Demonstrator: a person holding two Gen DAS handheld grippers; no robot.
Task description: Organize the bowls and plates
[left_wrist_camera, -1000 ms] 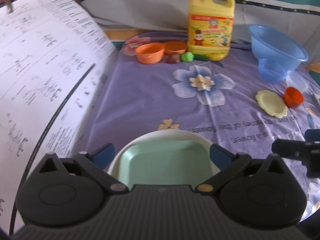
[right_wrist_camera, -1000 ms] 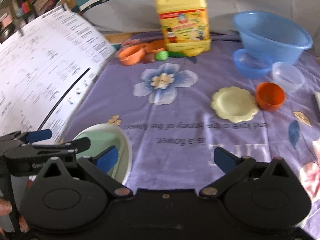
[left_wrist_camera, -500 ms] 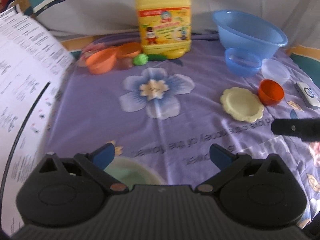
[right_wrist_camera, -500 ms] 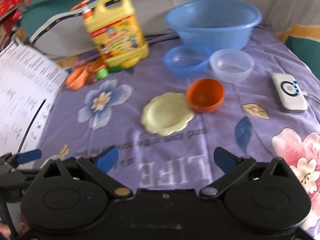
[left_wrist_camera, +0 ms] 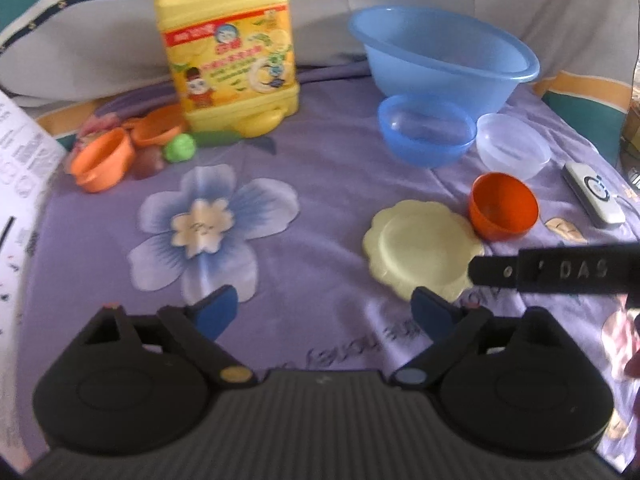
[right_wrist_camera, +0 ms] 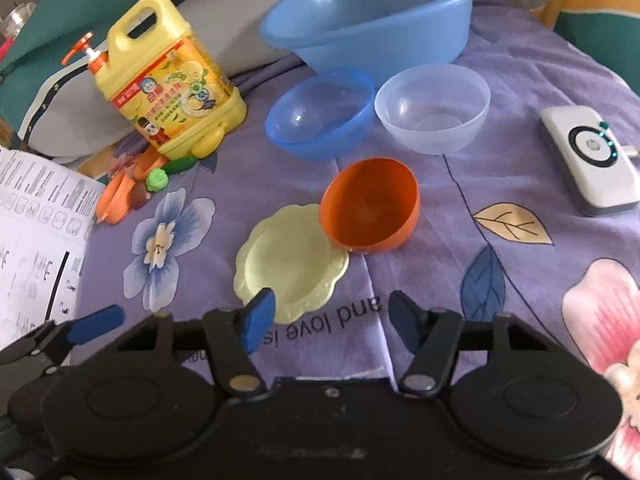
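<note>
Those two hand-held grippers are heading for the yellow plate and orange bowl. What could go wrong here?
The orange bowl leans tilted on the edge of the yellow plate, so lifting the plate first could tip or roll the bowl. The right hand-held gripper is closing with nothing between its jaws yet, so it might shut short of the plate. The plate lies flat on soft cloth, which the fingers could pinch instead.

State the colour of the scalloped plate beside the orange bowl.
Pale yellow scalloped plate, clearest in the right wrist view.

Landmark: scalloped plate [right_wrist_camera: 290,258]
Right, touching: small bowl [right_wrist_camera: 370,208]
Behind: two bowls [right_wrist_camera: 320,114], then basin [right_wrist_camera: 374,12]
Far left, behind: detergent jug [right_wrist_camera: 168,80]
Far right: white device [right_wrist_camera: 590,160]
</note>
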